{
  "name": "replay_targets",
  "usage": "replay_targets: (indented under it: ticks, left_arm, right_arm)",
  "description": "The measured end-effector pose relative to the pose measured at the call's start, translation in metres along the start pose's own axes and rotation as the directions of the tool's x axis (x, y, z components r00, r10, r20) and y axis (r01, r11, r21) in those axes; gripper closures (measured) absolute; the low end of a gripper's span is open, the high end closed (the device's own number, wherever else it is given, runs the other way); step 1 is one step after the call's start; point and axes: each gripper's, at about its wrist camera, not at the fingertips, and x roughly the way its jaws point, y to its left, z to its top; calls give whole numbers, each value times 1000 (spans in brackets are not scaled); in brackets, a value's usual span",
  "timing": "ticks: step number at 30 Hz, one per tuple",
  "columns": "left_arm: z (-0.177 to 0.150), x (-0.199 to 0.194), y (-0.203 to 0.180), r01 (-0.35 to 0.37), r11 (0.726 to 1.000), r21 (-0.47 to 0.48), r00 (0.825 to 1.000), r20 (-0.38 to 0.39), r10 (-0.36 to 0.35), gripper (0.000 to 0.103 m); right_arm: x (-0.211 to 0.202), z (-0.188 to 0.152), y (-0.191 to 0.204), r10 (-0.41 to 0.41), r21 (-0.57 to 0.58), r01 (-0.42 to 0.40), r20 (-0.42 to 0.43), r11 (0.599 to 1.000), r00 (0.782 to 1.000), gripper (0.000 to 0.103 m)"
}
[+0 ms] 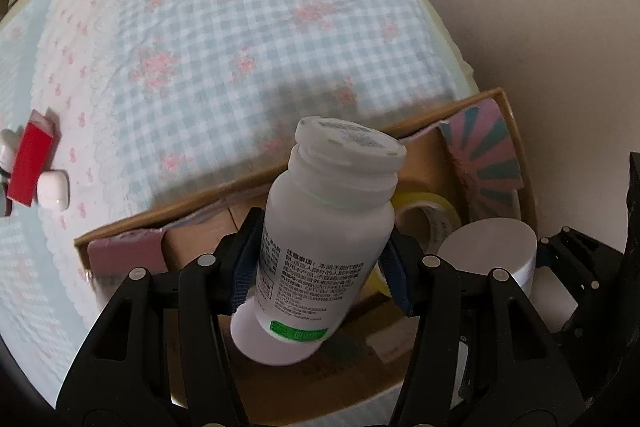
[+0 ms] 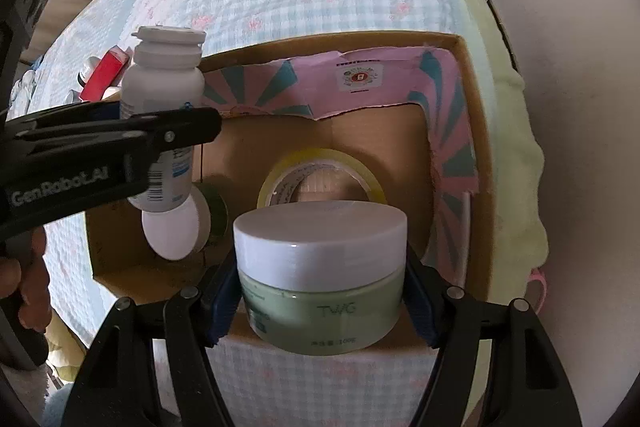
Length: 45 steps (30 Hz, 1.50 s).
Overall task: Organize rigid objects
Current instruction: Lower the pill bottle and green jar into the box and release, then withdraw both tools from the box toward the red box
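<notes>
My left gripper [image 1: 320,263] is shut on a white pill bottle [image 1: 320,247] with a printed label and holds it tilted above the open cardboard box [image 1: 160,223]. The bottle [image 2: 162,83] and left gripper [image 2: 168,123] also show in the right wrist view, over the box's left side. My right gripper [image 2: 320,291] is shut on a pale green cream jar [image 2: 320,283] with a white lid, held over the box's near edge [image 2: 476,227]. The jar's lid [image 1: 488,247] shows in the left wrist view. A roll of yellow tape [image 2: 320,175] lies inside the box.
The box sits on a bed with a blue checked floral quilt [image 1: 240,27]. A red box [image 1: 30,163] and a small white case [image 1: 54,189] lie on the quilt to the left. A pale wall [image 2: 580,107] is to the right.
</notes>
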Motion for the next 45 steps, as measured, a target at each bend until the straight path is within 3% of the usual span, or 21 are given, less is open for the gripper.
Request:
replay_targets:
  ticks: [1,2,3,5,6,11,21,31,45]
  left_arm:
    - [1,-1,0,8,1000,1,1000,9,-8,44]
    - [3,-3,-1,2,1000,5,1000,19,-2,18]
    - [4,-4,-1,-5,1000,10,1000,23,5,1]
    - [6,-7,0,-5,1000,13,1000,15,5,0]
    - [6,-11,2,-21,1000,14,1000,17,21,0]
    - [-8,-26,19,-52,999,6,998,24,52,0]
    - [-31,-54,36,-95,995,-17,993,65,96,0]
    - [-53,-96,36,-77,996,-36,989,122,81,0]
    - [-127,-180,80,-102,987,-125,965,227,129,0]
  right_arm:
    - [2,1,0,-1,0,1,5,1000,1000,36]
    - [4,1,-1,-3,-1,3,9,1000,1000,36]
    - [7,2,-1,-1,-1,1,2,1000,1000,36]
    - [11,2,0,-8,2,8,-5,1000,1000,7]
    - [9,2,1,-20,-6,20,14,1000,1000,0]
    - [-4,-7,0,-32,1,32,55,999,998,0]
    - [-13,-27,-4,-27,66,24,51,998,998,0]
    - [-46,-33,4,-54,92,45,101,995,993,0]
    - [-108,-56,59,-94,41,88,186,995,978,0]
